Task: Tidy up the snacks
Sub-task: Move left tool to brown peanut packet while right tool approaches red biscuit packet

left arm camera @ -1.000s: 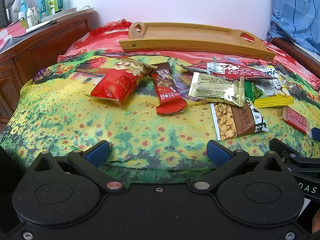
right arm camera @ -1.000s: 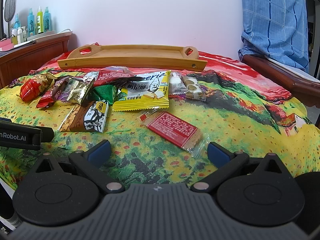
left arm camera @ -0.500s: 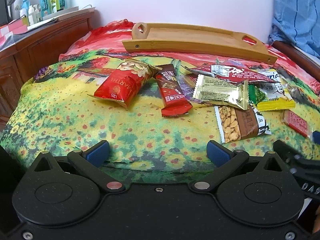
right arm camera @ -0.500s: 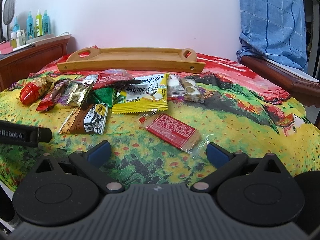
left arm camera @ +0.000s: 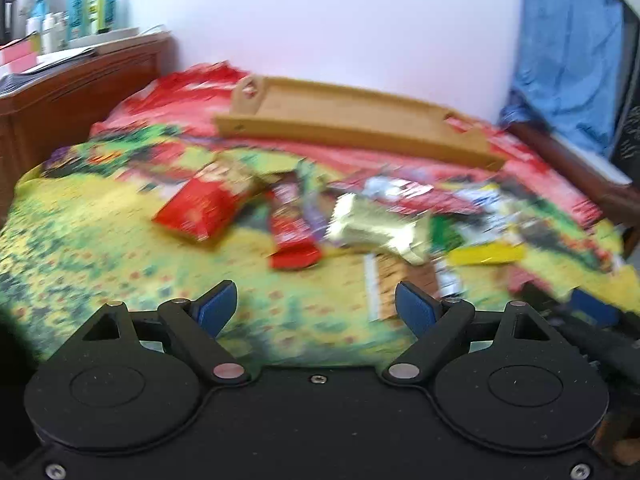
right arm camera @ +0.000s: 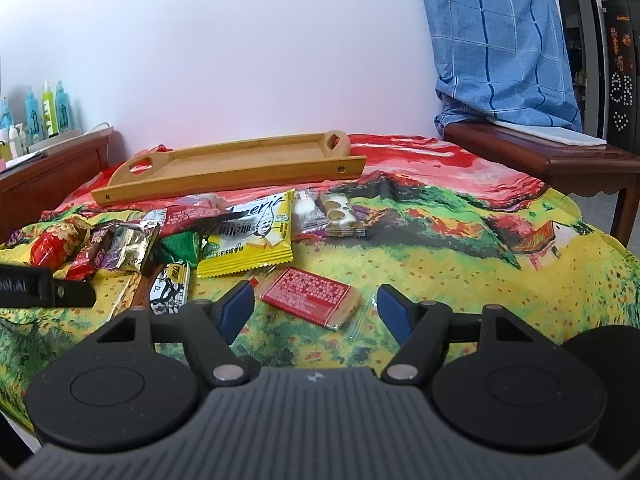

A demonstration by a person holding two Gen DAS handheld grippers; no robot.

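Several snack packets lie scattered on a flowered cloth (right arm camera: 460,264). A bamboo tray (right arm camera: 224,168) sits behind them, with nothing in it. In the right wrist view a red cracker packet (right arm camera: 310,294) lies just ahead of my right gripper (right arm camera: 316,312), whose jaws are closing with only cloth between them. A yellow packet (right arm camera: 248,240) and a peanut packet (right arm camera: 170,288) lie further left. The left wrist view is blurred: a red bag (left arm camera: 204,204), a red bar (left arm camera: 290,232) and a gold packet (left arm camera: 376,228) lie ahead of my left gripper (left arm camera: 316,312), which is closing on nothing.
A dark wooden headboard (right arm camera: 56,176) with bottles (right arm camera: 44,108) on top bounds the left side. A wooden bench (right arm camera: 540,160) with blue checked fabric (right arm camera: 500,40) stands at the right. The left gripper's body (right arm camera: 40,290) shows at the right view's left edge.
Both grippers' jaws have come closer together. Both views have tilted, and the left wrist view has turned blurred with motion. The snacks and tray lie where they were.
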